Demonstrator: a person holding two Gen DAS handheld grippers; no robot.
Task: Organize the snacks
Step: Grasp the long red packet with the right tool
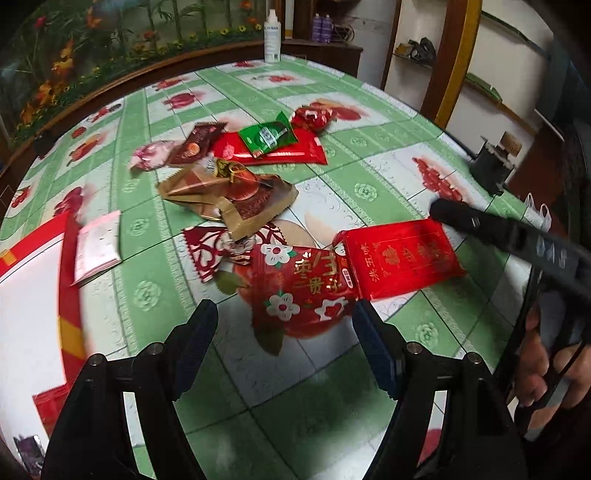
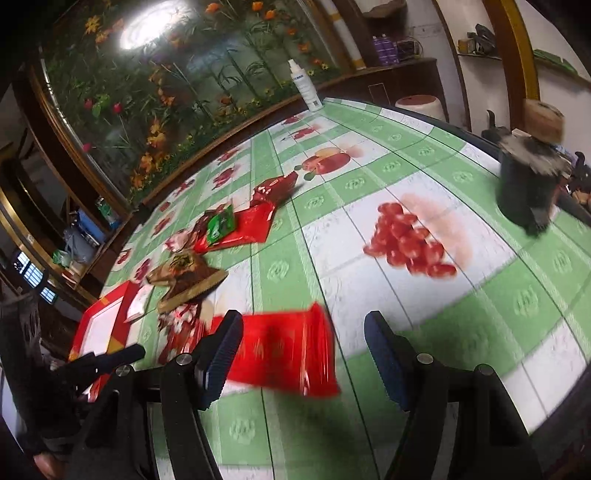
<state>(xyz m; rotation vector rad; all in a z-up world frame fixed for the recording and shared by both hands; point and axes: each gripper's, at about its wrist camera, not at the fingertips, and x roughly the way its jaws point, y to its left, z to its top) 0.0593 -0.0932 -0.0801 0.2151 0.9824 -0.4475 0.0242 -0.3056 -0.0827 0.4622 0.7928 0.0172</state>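
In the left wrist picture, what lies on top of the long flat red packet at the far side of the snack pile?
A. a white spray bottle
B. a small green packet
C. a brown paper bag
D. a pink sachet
B: the small green packet rests on the long flat red packet, while the white spray bottle stands far off at the table's back edge.

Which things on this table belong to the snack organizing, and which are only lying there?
For the job:
red flowered packet
flat red packet
green packet
brown packets
red tray

Just lying about:
white spray bottle
black container
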